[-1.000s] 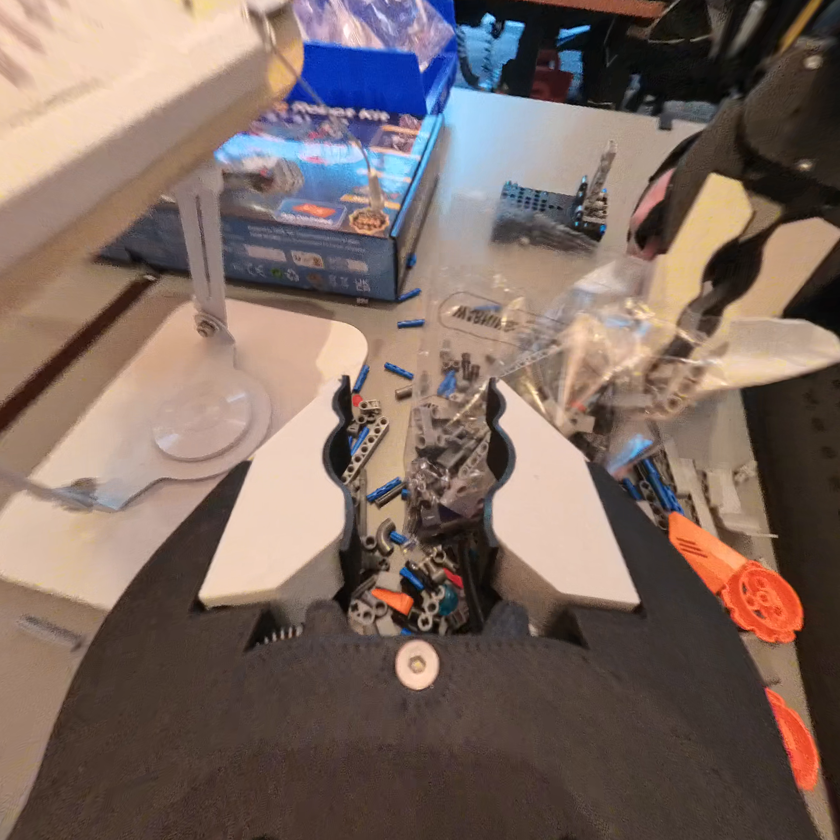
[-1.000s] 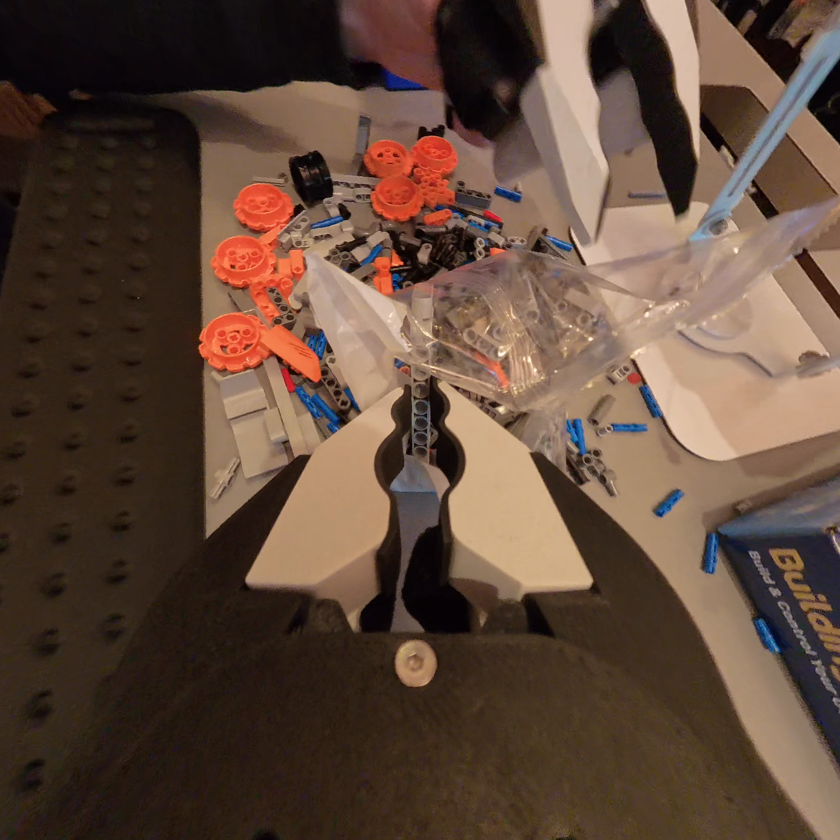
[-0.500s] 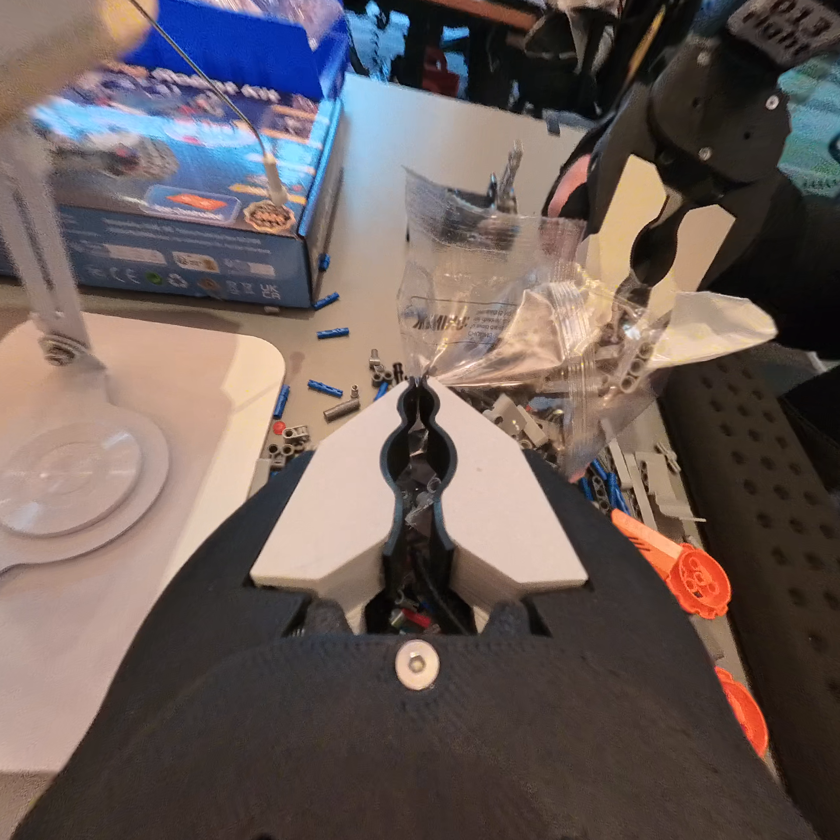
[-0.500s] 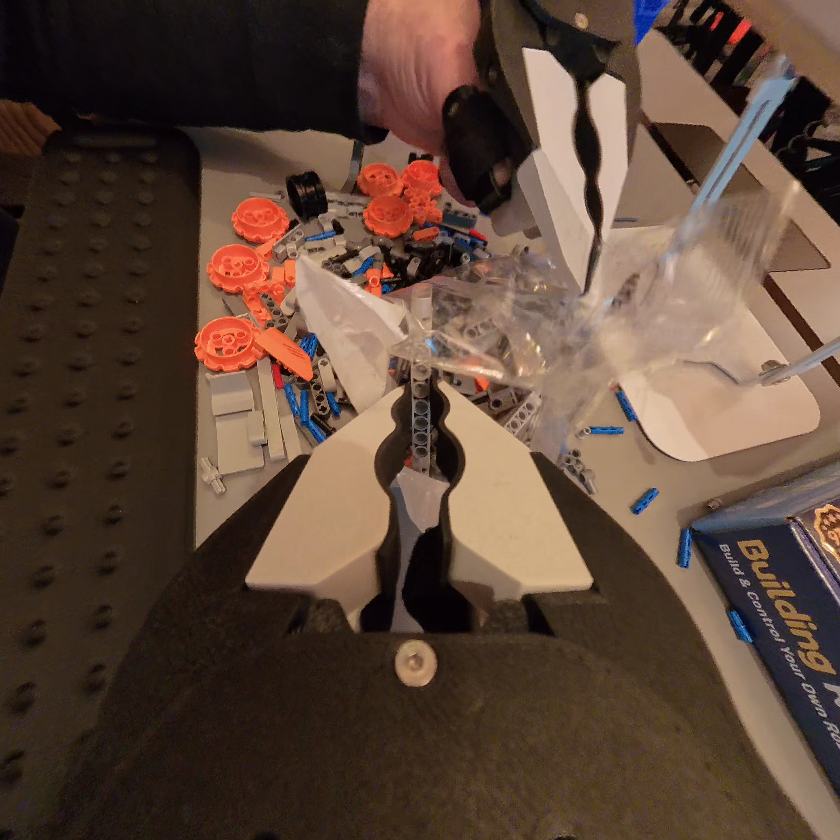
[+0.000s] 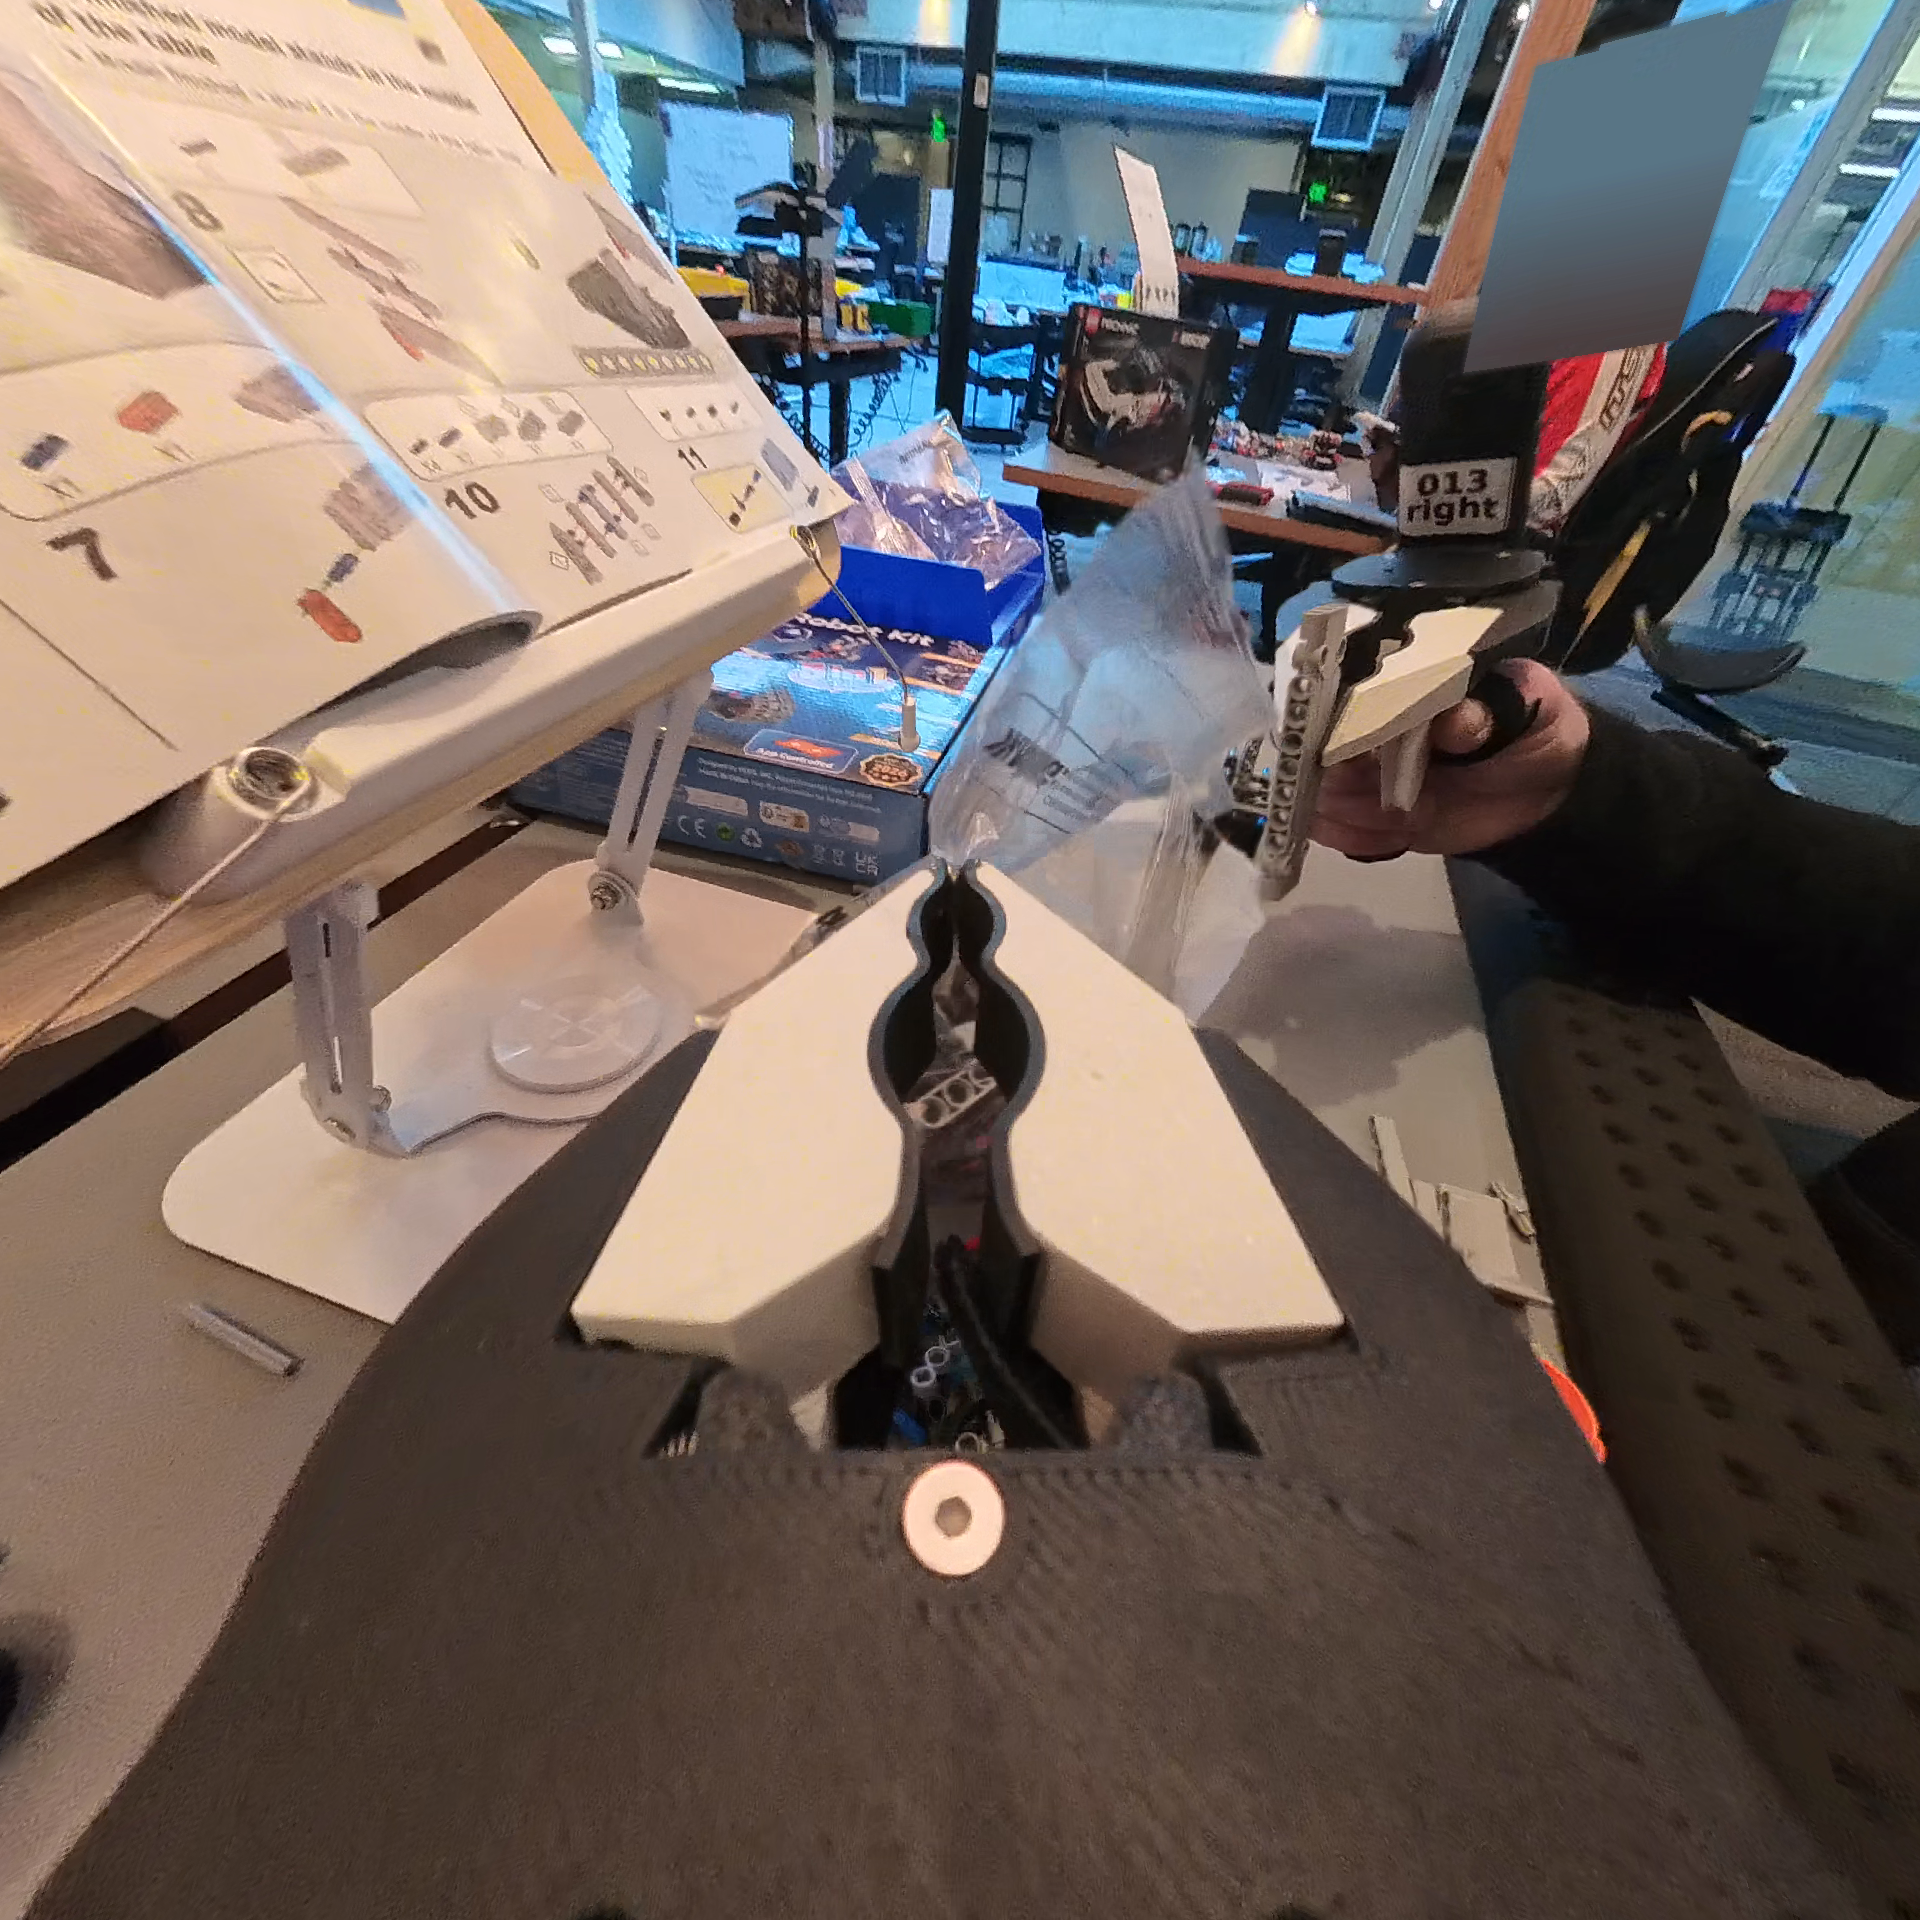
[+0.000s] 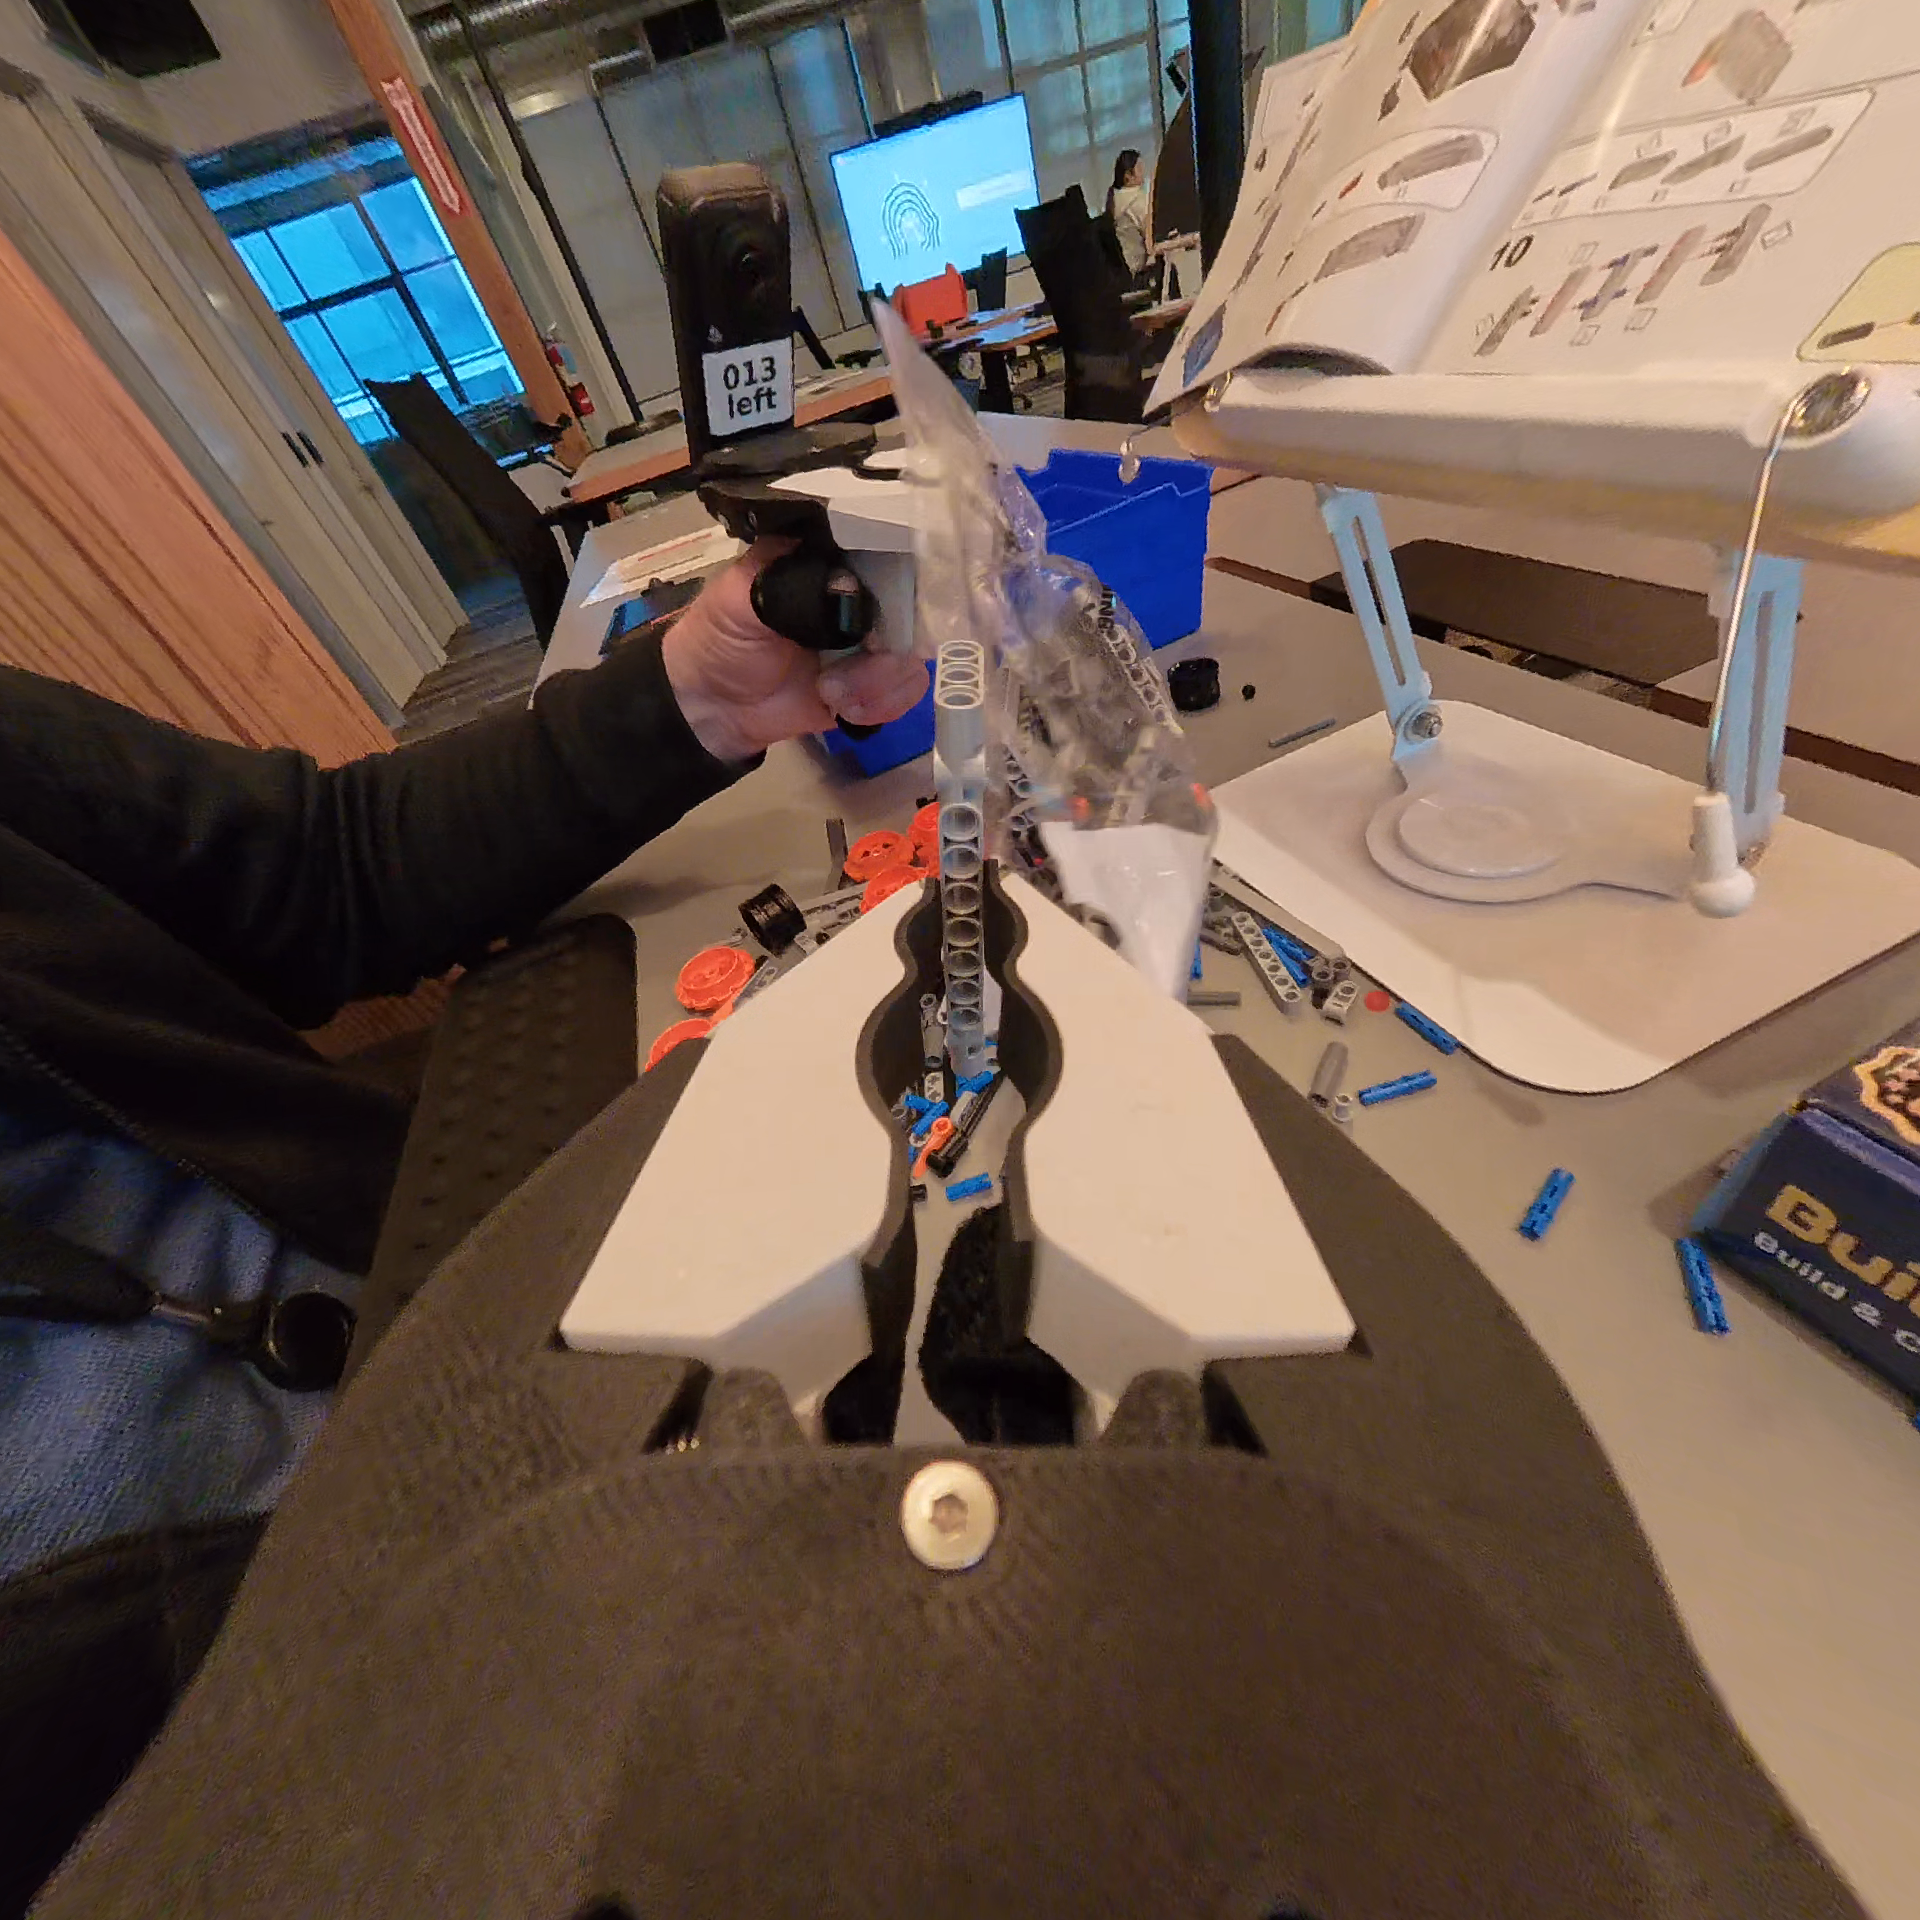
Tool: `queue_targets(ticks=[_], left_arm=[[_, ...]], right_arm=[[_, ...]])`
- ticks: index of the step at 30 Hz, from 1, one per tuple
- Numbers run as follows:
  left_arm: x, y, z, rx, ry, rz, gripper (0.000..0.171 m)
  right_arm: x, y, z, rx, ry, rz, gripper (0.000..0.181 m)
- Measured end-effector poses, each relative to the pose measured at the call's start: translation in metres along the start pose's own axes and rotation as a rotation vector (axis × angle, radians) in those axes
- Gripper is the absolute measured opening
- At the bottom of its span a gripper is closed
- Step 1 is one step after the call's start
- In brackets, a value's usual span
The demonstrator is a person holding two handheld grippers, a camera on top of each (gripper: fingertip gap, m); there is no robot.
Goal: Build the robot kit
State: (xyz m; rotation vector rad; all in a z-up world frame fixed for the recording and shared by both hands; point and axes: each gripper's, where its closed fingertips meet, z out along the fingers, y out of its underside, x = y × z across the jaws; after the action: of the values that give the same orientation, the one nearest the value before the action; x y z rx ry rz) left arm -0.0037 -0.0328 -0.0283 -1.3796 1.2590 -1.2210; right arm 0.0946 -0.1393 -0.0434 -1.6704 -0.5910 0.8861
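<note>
- The book stand (image 5: pixel 395 1195) occupies the left part of the surface (image 5: pixel 1340 997) in the left wrist view; its white base plate lies flat and its tilted shelf carries an open instruction booklet (image 5: pixel 312 343) overhanging the surface.
- A blue printed box (image 5: pixel 790 758) sits behind the stand base, with a blue bin (image 5: pixel 935 592) behind it. Bare surface shows between the stand base and the black studded mat (image 5: pixel 1714 1299) on the right edge.
- The left claw (image 5: pixel 954 871) is closed, its tips pinching the lower corner of a clear plastic bag (image 5: pixel 1101 717). The bag rises up and to the right from the tips.
- The right claw (image 5: pixel 1340 665) is level with the bag and just beside it on the right, held by a hand (image 5: pixel 1455 769) in a dark sleeve. It grips a long grey perforated beam (image 5: pixel 1294 748).
- In the right wrist view, the right claw (image 6: pixel 961 883) is closed on the beam (image 6: pixel 958 790), which stands upright beyond the tips, touching the bag (image 6: pixel 1049 665).
- Orange wheels (image 6: pixel 712 977) and small blue and grey pieces (image 6: pixel 1392 1086) lie scattered on the surface below, between the mat (image 6: pixel 520 1049) and the stand base (image 6: pixel 1558 935).
</note>
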Motion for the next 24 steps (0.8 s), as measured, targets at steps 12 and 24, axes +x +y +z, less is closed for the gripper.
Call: queue_targets(ticks=[12,24], left_arm=[[0.002,-0.033,-0.030,0.030,-0.051,0.015,0.000],[-0.033,-0.116,-0.170,-0.021,-0.344,0.076,0.000]], right_arm=[[0.017,0.076,-0.019,-0.523,0.254,-0.323,0.005],[0.015,0.115,-0.004,-0.646,0.263,-0.541,0.005]])
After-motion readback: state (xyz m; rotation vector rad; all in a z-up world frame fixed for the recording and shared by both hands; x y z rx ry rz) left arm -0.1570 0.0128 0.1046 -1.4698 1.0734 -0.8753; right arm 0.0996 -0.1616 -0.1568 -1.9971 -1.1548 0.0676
